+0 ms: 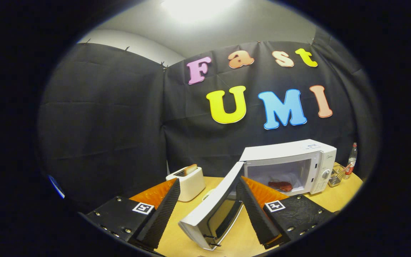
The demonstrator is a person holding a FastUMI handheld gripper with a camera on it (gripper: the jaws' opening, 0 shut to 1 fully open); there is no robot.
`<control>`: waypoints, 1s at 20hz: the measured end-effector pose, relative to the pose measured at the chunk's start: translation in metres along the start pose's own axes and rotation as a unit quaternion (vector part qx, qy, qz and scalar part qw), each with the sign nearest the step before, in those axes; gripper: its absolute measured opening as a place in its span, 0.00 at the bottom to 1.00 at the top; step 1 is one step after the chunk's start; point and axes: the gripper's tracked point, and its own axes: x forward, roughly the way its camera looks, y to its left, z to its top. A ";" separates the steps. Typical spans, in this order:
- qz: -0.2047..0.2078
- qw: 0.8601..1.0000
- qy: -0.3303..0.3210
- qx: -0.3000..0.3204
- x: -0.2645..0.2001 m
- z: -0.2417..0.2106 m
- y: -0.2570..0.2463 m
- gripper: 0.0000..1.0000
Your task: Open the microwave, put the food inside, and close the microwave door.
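A white microwave [300,157] stands on the wooden table beyond my fingers, a little to the right. Its door [212,207] is swung wide open toward me, and the door's free edge sits between my two fingers. Inside the lit cavity lies the reddish food [281,185] on the floor of the oven. My gripper [208,187] is open, with its fingers spread on either side of the door's edge and not pressing on it.
A white toaster [187,182] with a slice of bread in it stands just ahead of the left finger. Right of the microwave are a small wire basket [335,177] and a clear bottle [351,160]. The wooden table [344,194] ends near the black cloth wall.
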 end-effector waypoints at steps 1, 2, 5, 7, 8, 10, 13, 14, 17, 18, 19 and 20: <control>0.009 1.000 0.001 -0.001 -0.001 -0.003 0.011 0.97; 0.020 1.000 0.004 0.000 -0.001 -0.005 0.022 0.97; 0.054 0.999 0.010 0.002 -0.003 -0.016 0.055 0.97; 0.073 0.997 0.021 0.001 -0.005 -0.026 0.073 0.97; 0.082 0.996 0.029 0.002 -0.005 -0.034 0.081 0.97; 0.097 0.994 0.043 0.004 -0.005 -0.051 0.093 0.96; 0.108 0.992 0.071 0.008 -0.002 -0.076 0.103 0.87; 0.111 0.991 0.079 0.008 -0.001 -0.084 0.105 0.87; 0.106 0.989 0.105 0.009 0.008 -0.109 0.103 0.54; 0.103 0.988 0.114 0.003 0.011 -0.115 0.100 0.54; 0.074 0.991 0.112 -0.010 0.022 -0.120 0.087 0.38; 0.067 0.991 0.116 -0.012 0.017 -0.118 0.082 0.22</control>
